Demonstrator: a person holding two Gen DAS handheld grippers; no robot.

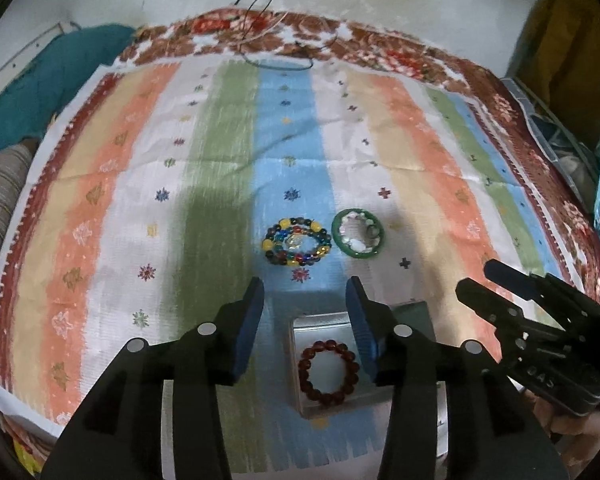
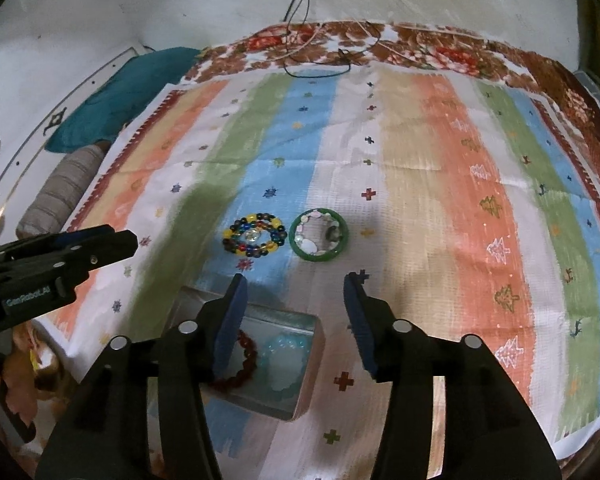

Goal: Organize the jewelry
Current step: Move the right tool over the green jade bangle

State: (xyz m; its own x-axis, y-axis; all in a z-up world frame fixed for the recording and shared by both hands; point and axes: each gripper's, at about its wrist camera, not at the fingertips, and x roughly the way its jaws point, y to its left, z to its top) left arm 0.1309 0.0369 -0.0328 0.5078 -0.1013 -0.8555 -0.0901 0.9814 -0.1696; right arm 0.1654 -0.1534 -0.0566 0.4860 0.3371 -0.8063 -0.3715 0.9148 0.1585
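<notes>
Both hand-held grippers, the left gripper (image 1: 306,320) and right gripper (image 2: 296,316), hovered with jaws apart and empty above an open box (image 2: 314,364) that already held a dark red bead bracelet (image 1: 328,368) and a pale blue bracelet (image 2: 286,354). Ahead of them on the striped cloth (image 1: 440,184) lay a multicoloured bead bracelet (image 1: 297,242) and a green bangle (image 1: 358,232), likely next: each needed a jaw lowered around it.

Ahead of my tongs I note a matt woven striped cloth (image 1: 220,168), glossy glass-like multicoloured beads (image 1: 297,242) beside a smooth green bangle (image 1: 358,233), and below them a shiny metal-looking tin (image 1: 300,360) holding polished dark-red beads (image 1: 328,368).
</notes>
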